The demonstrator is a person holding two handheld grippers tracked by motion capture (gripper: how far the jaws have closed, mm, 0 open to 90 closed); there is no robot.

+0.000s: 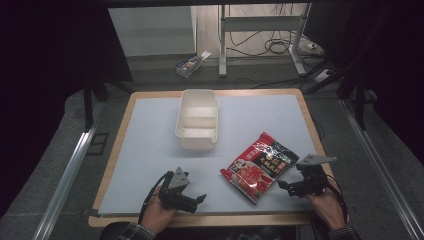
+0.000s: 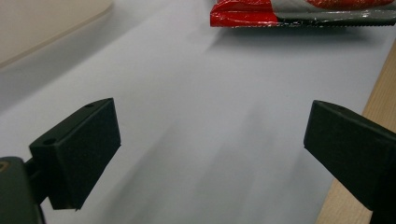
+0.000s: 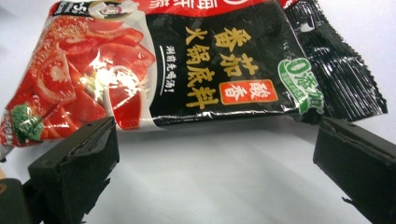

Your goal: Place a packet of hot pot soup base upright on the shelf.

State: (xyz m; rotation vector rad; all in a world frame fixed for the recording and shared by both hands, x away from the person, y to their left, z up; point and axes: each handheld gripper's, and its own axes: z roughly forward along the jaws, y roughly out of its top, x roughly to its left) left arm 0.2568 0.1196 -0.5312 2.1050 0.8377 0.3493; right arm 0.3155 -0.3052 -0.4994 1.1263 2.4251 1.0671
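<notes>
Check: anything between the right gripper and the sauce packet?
Nothing: bare white mat separates the open right gripper from the sauce packet in the right gripper view.

Dim surroundings, evenly lit table (image 1: 150, 150); glare on the packet (image 3: 107, 70), soft focus.

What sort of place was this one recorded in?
Probably a lab or workshop set up for recording, not a kitchen: a wooden table with a pale sheet stands among metal frame legs and loose cables on the floor, with a handheld left gripper at the near edge.
</notes>
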